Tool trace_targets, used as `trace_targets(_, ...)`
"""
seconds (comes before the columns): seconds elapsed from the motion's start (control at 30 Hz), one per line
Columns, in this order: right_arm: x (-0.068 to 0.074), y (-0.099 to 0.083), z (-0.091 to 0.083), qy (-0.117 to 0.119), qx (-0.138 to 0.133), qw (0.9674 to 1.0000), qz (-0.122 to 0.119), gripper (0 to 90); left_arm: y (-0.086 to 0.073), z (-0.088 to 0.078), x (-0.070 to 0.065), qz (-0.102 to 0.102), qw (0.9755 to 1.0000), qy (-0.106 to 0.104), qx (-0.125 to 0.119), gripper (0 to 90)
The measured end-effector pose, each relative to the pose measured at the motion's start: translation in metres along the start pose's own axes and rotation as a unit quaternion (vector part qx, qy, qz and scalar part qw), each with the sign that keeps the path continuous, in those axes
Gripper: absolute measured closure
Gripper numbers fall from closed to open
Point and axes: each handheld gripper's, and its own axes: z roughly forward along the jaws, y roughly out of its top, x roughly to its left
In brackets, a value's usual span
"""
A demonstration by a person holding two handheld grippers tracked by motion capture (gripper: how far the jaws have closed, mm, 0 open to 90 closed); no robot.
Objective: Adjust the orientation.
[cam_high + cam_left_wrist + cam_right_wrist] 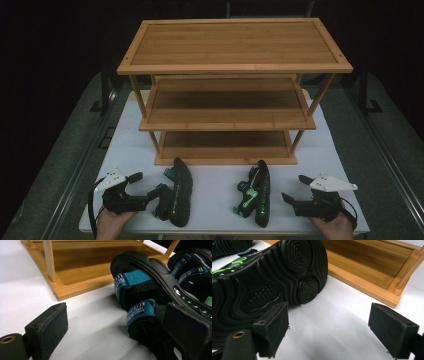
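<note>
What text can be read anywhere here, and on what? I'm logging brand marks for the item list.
"KEEP" and "Since 198…": white print on the nearer teal strap of the left sandal, left gripper view; its third line is too blurred to read.
White print on the farther teal strap: too foreshortened to read.
White lettering on the right sandal edge: too small to read.
Wooden rack: no text.

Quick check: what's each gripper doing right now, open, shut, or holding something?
Left gripper: open, holding nothing, jaws beside the left sandal.
Right gripper: open, holding nothing, near the right sandal.
</note>
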Motion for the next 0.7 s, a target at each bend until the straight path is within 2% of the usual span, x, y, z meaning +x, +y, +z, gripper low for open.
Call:
trace_targets(0.1,-0.0001,0.0000,0.0003,0.001,0.001,1.0000,0.000,16.1,0.0005,-0.0008,-0.0008,-0.001,1.0000,-0.003,0.001,5.3)
trace_targets(0.17,-0.0001,0.0001,0.0003,0.001,0.000,1.0000,-0.002,16.1,0.0016,-0.0009,-0.0021,0.006,1.0000,-0.002,0.005,5.3)
trace_targets(0.3,0.0003,0.0001,-0.0005,0.001,-0.002,1.0000,-0.002,16.1,-0.0002,-0.0033,0.0011,0.014,0.9997,0.009,0.021,5.4)
trace_targets(0.37,0.0000,0.0000,-0.0014,0.000,-0.003,1.0000,0.000,16.1,-0.0013,-0.0059,0.0037,0.023,0.9989,0.024,0.034,5.8)
trace_targets(0.5,-0.0001,-0.0001,-0.0009,0.001,-0.002,1.0000,-0.001,16.1,-0.0031,-0.0071,0.0069,0.019,0.9988,0.021,0.040,5.8)
trace_targets(0.63,0.0002,0.0001,-0.0005,0.003,-0.003,1.0000,-0.002,16.1,-0.0042,-0.0010,0.0041,0.041,0.9964,0.018,0.072,5.8)
trace_targets(0.7,0.0003,0.0002,-0.0006,0.002,-0.003,1.0000,-0.002,16.1,-0.0048,0.0011,0.0028,0.047,0.9955,0.017,0.080,5.8)
